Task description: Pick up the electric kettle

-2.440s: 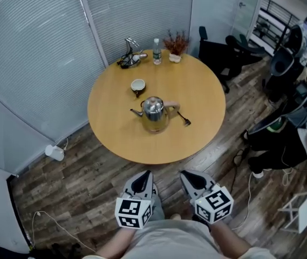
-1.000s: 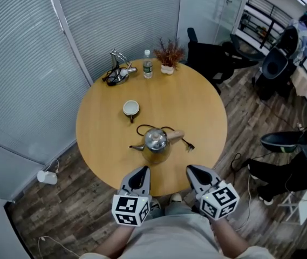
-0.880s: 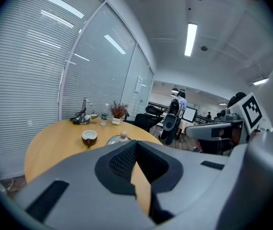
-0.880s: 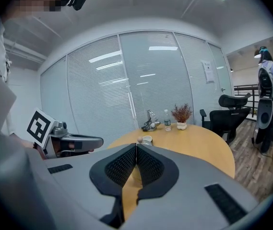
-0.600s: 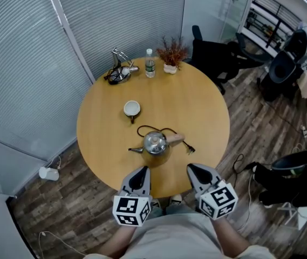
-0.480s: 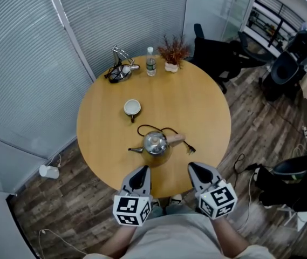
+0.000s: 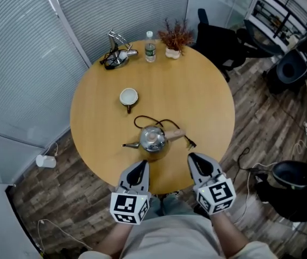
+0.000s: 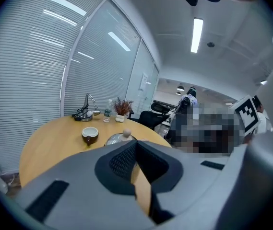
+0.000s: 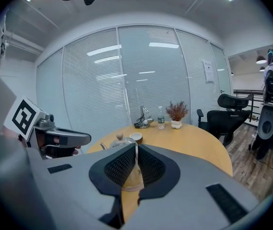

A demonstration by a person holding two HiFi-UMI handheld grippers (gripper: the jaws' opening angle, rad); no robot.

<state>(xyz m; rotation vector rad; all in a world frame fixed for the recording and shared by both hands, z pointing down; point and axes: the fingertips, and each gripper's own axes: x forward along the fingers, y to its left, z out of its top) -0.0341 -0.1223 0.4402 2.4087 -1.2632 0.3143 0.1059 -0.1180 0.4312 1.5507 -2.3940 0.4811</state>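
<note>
The steel electric kettle (image 7: 152, 140) stands near the front of the round wooden table (image 7: 202, 96). Its wooden handle (image 7: 175, 134) points right, its spout left, and a black cord (image 7: 148, 122) loops behind it. My left gripper (image 7: 138, 169) and right gripper (image 7: 197, 161) hover side by side at the table's near edge, just short of the kettle. Both are shut and hold nothing. In the left gripper view the kettle's lid knob (image 8: 125, 132) peeks over the closed jaws. The right gripper view shows that knob (image 9: 119, 137) just left of its jaws.
A small cup (image 7: 128, 97) sits behind the kettle. At the table's far edge are a desk lamp with cables (image 7: 115, 56), a water bottle (image 7: 150, 39) and a potted dry plant (image 7: 176, 39). Office chairs (image 7: 220, 36) stand back right, a blind-covered glass wall at left.
The view and both grippers have come closer to the table. The grippers now reach its near edge, with the kettle just ahead of them. Both stay shut.
</note>
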